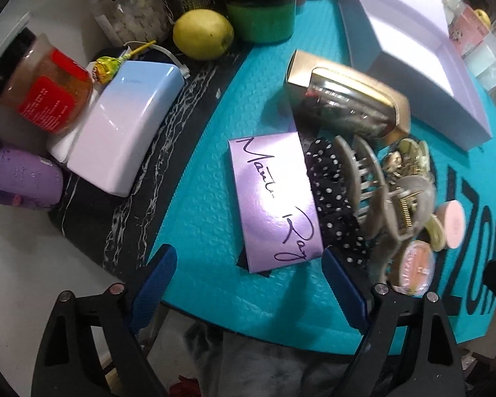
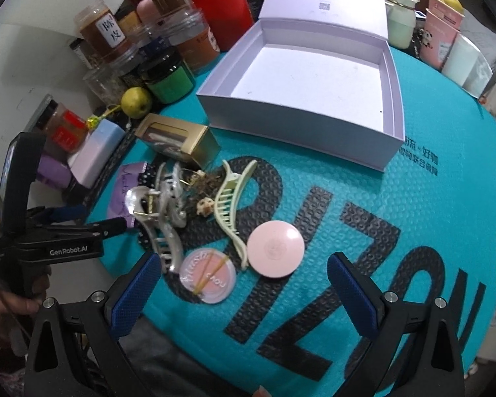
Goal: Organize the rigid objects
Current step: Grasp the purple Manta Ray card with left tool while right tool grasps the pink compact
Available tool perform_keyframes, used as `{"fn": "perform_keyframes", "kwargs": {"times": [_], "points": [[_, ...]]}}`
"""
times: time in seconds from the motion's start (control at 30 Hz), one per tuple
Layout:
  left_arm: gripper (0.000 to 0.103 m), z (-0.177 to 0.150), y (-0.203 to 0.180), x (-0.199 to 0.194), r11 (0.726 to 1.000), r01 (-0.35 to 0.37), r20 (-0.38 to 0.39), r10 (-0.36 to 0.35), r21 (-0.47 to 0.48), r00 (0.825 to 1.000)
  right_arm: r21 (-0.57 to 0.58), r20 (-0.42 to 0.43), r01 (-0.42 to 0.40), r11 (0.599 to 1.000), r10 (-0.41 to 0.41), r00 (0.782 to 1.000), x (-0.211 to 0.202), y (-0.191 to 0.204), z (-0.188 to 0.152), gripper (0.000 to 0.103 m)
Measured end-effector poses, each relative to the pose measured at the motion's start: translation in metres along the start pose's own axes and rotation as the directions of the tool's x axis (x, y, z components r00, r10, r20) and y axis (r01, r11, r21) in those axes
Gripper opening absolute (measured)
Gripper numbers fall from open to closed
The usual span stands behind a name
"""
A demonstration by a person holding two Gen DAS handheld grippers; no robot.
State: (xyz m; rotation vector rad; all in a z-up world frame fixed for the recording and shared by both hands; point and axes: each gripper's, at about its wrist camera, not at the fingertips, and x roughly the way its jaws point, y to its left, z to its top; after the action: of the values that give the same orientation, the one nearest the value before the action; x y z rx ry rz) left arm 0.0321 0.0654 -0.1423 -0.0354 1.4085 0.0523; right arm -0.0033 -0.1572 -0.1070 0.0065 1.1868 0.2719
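Observation:
A pile of small items lies on the teal mat (image 2: 446,218): a purple signed card box (image 1: 274,198), a gold windowed box (image 1: 347,99), a polka-dot scrunchie (image 1: 330,195), a clear claw clip (image 2: 162,228), a pale green hair clip (image 2: 229,211), a pink round compact (image 2: 276,248) and a blush compact (image 2: 208,279). An open white box (image 2: 314,92) stands behind them. My left gripper (image 1: 248,271) is open, just short of the purple box. My right gripper (image 2: 244,278) is open around the two compacts, a little above them.
Jars, a lemon (image 1: 201,33), a pale blue case (image 1: 125,122) and a purple bottle (image 1: 20,178) crowd the left edge. Pink and white cartons (image 2: 453,46) stand at the back right. The left gripper's body (image 2: 49,231) shows at the left of the right wrist view.

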Motion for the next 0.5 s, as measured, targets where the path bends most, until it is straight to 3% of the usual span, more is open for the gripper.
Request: {"fn": "perform_keyframes", "kwargs": {"times": [0.13, 0.3, 0.5], "points": [[0.090, 0.004, -0.002, 0.008, 1.000, 0.019, 0.003, -0.019, -0.003, 1.000, 0.010, -0.024, 0.002, 1.000, -0.002, 1.000, 0.009, -0.007, 0.001, 0.103], [0.090, 0.010, -0.009, 0.019, 1.000, -0.026, -0.001, 0.026, 0.017, 1.000, 0.005, -0.036, 0.014, 1.000, -0.013, 0.999, 0.017, -0.011, 0.001, 0.102], [0.077, 0.014, -0.003, 0.024, 1.000, -0.003, 0.009, 0.002, 0.026, 1.000, 0.025, -0.040, 0.006, 1.000, -0.005, 0.999, 0.024, -0.016, 0.000, 0.094]]}}
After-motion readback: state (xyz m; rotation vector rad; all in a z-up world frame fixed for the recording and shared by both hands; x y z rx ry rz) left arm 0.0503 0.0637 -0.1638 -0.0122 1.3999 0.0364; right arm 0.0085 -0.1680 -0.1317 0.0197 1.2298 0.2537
